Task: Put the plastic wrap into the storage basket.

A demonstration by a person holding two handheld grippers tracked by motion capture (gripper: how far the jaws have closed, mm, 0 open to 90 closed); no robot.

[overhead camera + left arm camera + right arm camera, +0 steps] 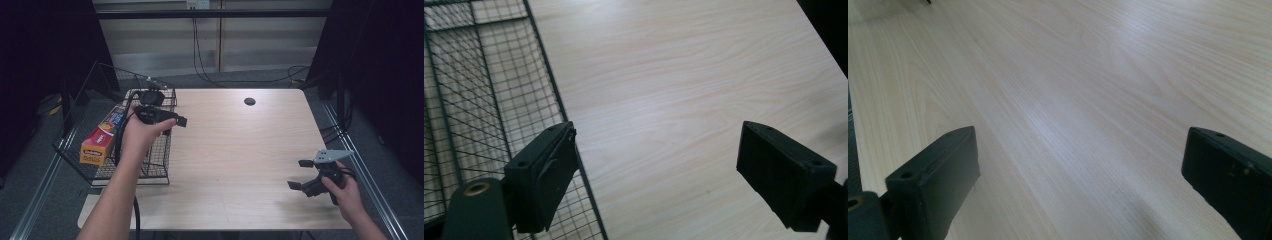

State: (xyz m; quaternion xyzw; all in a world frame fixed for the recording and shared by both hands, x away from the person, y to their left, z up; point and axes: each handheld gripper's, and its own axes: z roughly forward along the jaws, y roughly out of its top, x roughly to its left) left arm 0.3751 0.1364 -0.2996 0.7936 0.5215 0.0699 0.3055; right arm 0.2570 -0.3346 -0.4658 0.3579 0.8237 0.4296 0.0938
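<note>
While black wire-mesh basket (155, 165) holds long cardboard box (102, 136), pale woodgrain table (240, 150) bare.

My left gripper (176, 120) hangs raised with jaws spread wide; my right gripper (300, 174) sits low, jaws equally wide.

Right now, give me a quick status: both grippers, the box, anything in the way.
Left gripper open, over wire basket edge. Right gripper open, empty, low over table. Foil box in basket. Tabletop between them bare.
</note>
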